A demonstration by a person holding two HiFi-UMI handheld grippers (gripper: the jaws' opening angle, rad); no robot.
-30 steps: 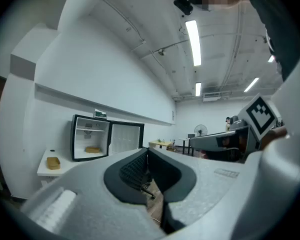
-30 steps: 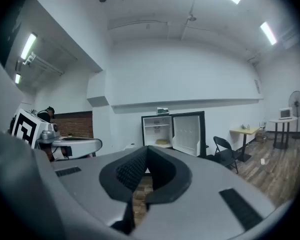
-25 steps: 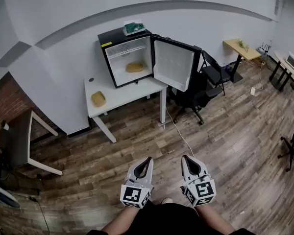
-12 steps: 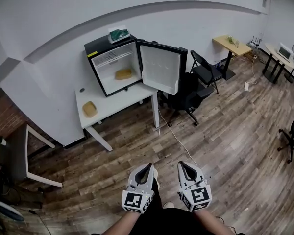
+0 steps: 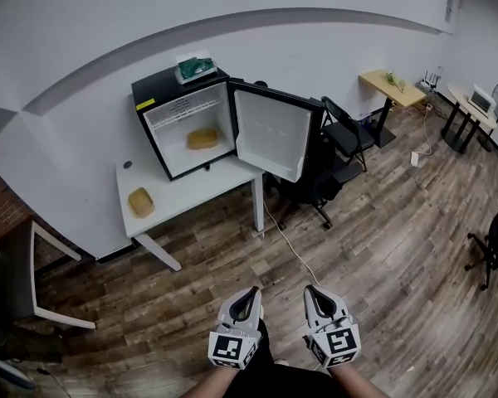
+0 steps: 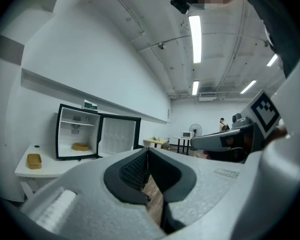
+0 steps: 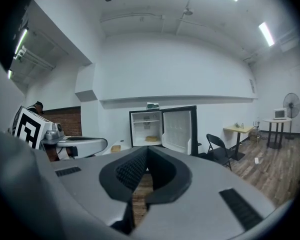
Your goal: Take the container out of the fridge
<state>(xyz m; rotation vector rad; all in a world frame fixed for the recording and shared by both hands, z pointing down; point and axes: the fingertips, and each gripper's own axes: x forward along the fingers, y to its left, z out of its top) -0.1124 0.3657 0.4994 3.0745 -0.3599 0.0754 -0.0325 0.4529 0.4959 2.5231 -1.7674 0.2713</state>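
Both hand-held grippers, left (image 5: 249,297) and right (image 5: 314,295), are closed on nothing, low over the wooden floor (image 5: 373,222) and well apart from the white worktop (image 5: 191,191) carrying the mini fridge (image 5: 159,85). Its door (image 5: 270,135) already stands open. The tan container (image 5: 202,138) lies inside on the bottom, so approach, grasp and lift-out all seem left to do.

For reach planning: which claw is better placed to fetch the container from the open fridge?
Probably left. Both claws are shut, empty and far off, but the left claw sits nearer the fridge, while its open door flanks the right claw's path.
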